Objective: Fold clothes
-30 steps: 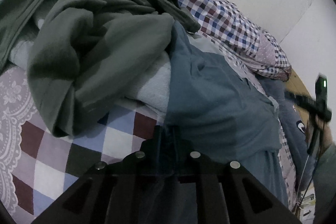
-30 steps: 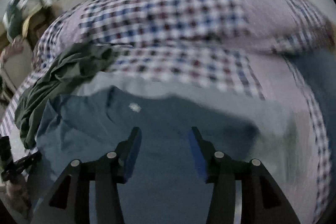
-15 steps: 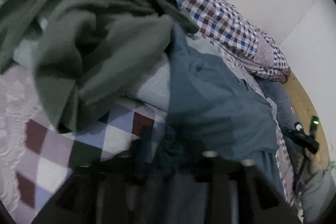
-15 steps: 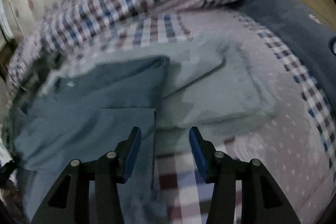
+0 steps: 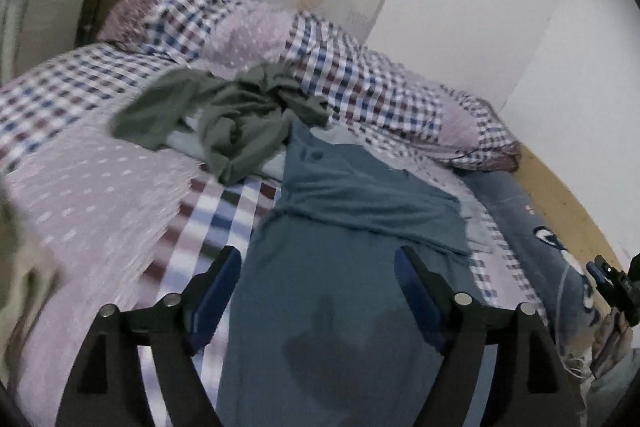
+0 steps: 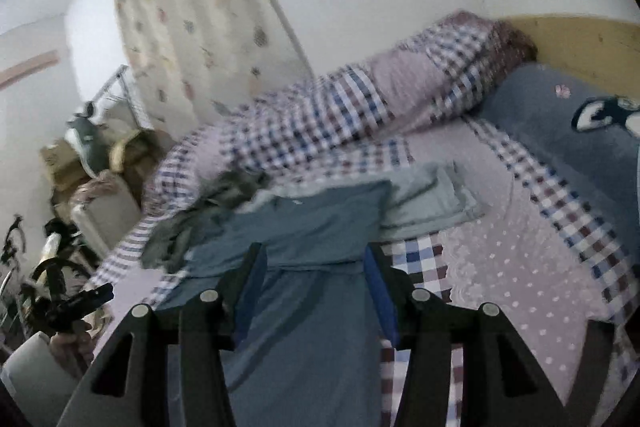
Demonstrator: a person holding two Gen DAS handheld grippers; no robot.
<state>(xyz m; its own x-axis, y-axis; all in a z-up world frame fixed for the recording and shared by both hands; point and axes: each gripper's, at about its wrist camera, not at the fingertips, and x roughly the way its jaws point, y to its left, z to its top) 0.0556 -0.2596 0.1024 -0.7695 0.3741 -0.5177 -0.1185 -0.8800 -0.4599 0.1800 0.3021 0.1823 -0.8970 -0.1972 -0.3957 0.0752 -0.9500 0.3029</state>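
My left fingers (image 5: pixel 318 291) stand wide apart, my right fingers (image 6: pixel 312 291) part open, both empty above the blue shirt (image 5: pixel 344 267). It lies lengthwise on the bed (image 5: pixel 100 195), its top half creased across the middle. I judge it part-folded or merely rumpled. A green garment (image 5: pixel 236 115) is heaped beyond; a pale folded cloth (image 6: pixel 432 199) lies beside the shirt. Grip only one layer, at matching edges.

Your bed (image 5: pixel 92 195) carries a blue garment (image 5: pixel 340 267) mid-bed, green clothes (image 5: pixel 224 115) behind, checked quilt (image 5: pixel 360 83) along the far edge.
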